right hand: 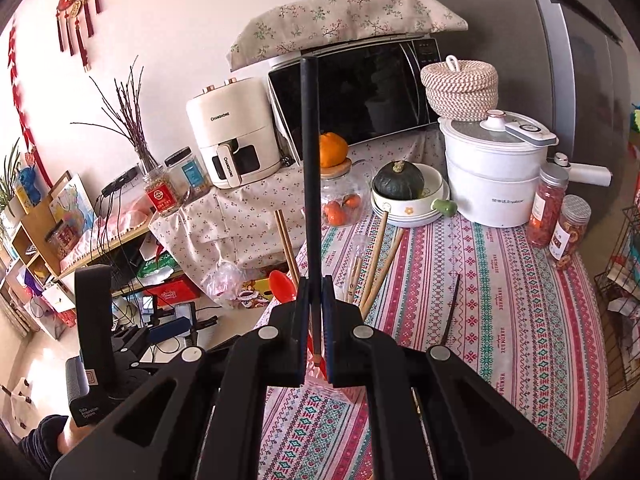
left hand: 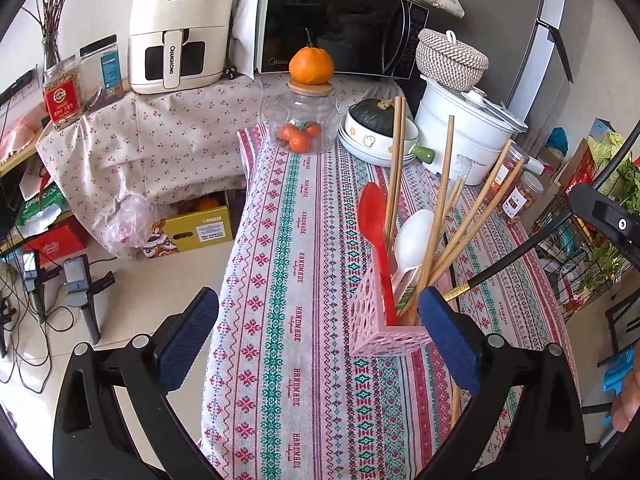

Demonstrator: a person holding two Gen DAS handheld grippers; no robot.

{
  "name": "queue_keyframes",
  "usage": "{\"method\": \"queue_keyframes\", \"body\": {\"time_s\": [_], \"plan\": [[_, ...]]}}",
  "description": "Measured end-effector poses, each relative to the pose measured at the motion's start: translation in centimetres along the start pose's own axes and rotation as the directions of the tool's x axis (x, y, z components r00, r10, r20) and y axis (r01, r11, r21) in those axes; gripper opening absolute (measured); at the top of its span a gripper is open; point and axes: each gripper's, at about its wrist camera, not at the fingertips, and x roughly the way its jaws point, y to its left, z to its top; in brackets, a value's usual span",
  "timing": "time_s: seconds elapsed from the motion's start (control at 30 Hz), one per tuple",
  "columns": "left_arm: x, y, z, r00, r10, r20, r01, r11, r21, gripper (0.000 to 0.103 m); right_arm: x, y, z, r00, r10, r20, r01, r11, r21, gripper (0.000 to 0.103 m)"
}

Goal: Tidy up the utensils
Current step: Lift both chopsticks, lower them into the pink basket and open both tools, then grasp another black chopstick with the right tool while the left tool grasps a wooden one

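A pink perforated holder [left hand: 384, 328] stands on the patterned tablecloth [left hand: 304, 240], holding a red spoon [left hand: 374, 224], a white spoon [left hand: 414, 236] and several wooden chopsticks [left hand: 440, 208]. My left gripper [left hand: 320, 344] is open, its right pad next to the holder. My right gripper [right hand: 316, 320] is shut on a black chopstick [right hand: 310, 168] that points up above the holder; the same chopstick shows in the left wrist view [left hand: 520, 252], its gold-banded end by the holder. Another black chopstick [right hand: 452, 308] lies on the cloth.
Behind stand a glass jar [left hand: 300, 124] with an orange on its lid, a bowl with a dark squash [left hand: 376, 128], a white pot [left hand: 468, 132], snack jars [right hand: 560, 216], a microwave [left hand: 336, 20] and an air fryer [left hand: 180, 28]. A wire rack [right hand: 624, 280] is at right.
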Motion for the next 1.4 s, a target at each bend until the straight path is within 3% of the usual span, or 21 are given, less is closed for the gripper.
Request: {"method": "queue_keyframes", "body": {"time_s": [0.3, 0.4, 0.53, 0.7, 0.87, 1.0, 1.17, 1.27, 1.4], "plan": [[-0.2, 0.7, 0.2, 1.000, -0.009, -0.001, 0.009, 1.000, -0.001, 0.096, 4.9, 0.9, -1.0, 0.994, -0.027, -0.107, 0.027, 1.000, -0.007, 0.006], [-0.2, 0.3, 0.0, 1.000, -0.010, -0.004, 0.010, 1.000, 0.019, 0.096, 5.2, 0.6, -1.1, 0.993, 0.000, -0.117, 0.000, 1.000, 0.001, 0.011], [-0.1, -0.4, -0.3, 1.000, -0.013, -0.015, 0.014, 0.999, 0.041, 0.096, 3.8, -0.4, -0.7, 0.996, 0.006, -0.092, -0.004, 1.000, 0.025, 0.036], [0.3, -1.7, -1.0, 0.998, -0.044, -0.046, 0.047, 0.997, 0.062, 0.096, 0.2, -3.2, 0.1, 1.000, -0.016, -0.023, 0.018, 0.997, 0.073, 0.052], [0.9, -3.2, -1.8, 0.994, -0.068, -0.080, 0.074, 0.995, 0.065, 0.096, -1.6, -6.9, -0.5, 0.995, -0.094, -0.028, 0.096, 0.988, 0.120, 0.062], [1.6, -4.5, -2.6, 0.991, -0.074, -0.108, 0.083, 0.992, 0.090, 0.096, -0.5, -9.9, -2.2, 0.978, -0.185, -0.096, 0.197, 0.972, 0.129, 0.066], [2.8, -5.7, -3.7, 0.986, -0.064, -0.153, 0.083, 0.989, 0.125, 0.096, 3.2, -13.3, -4.8, 0.938, -0.259, -0.231, 0.292, 0.949, 0.121, 0.066], [3.4, -5.8, -4.2, 0.981, -0.065, -0.182, 0.090, 0.987, 0.134, 0.096, 5.6, -14.7, -5.9, 0.917, -0.269, -0.294, 0.314, 0.943, 0.115, 0.066], [3.7, -5.7, -4.3, 0.975, -0.076, -0.210, 0.103, 0.987, 0.121, 0.096, 8.8, -16.6, -6.5, 0.915, -0.237, -0.327, 0.305, 0.936, 0.175, 0.065]]}}
